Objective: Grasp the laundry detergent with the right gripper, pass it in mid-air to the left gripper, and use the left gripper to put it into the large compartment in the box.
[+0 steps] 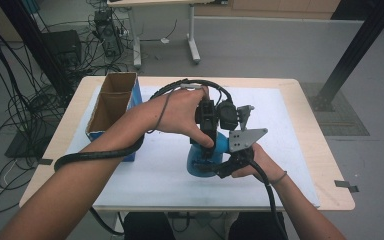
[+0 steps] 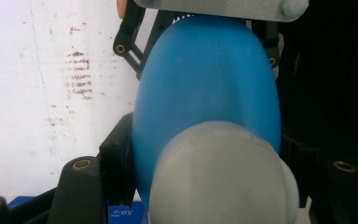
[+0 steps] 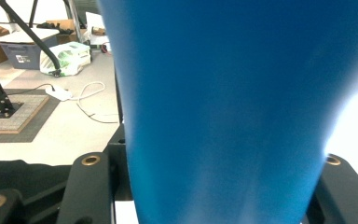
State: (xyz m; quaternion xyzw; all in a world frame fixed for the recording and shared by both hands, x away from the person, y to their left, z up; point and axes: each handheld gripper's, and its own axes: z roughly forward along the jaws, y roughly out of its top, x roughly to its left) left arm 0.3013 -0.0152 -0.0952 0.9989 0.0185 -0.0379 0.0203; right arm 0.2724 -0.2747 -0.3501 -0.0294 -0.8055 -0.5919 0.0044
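Both grippers clamp a blue bottle (image 1: 211, 156) over the white-covered counter (image 1: 290, 150), the left gripper (image 1: 207, 134) with jaws pinching near its grey cap (image 2: 223, 175), the right gripper (image 1: 230, 162) gripping its body, apparently mid-uncapping, a twist likely next.

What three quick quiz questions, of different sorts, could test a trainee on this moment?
1. True or false: both grippers close on the blue bottle.
2. Which end of the bottle does the left gripper hold? A) grey cap end B) flat base C) neither.
3. What stands on the table to the left of the white mat?

Key:
1. True: the bottle sits between the fingers of the left gripper and those of the right gripper.
2. A: the grey cap lies nearest its camera.
3. An open cardboard box.
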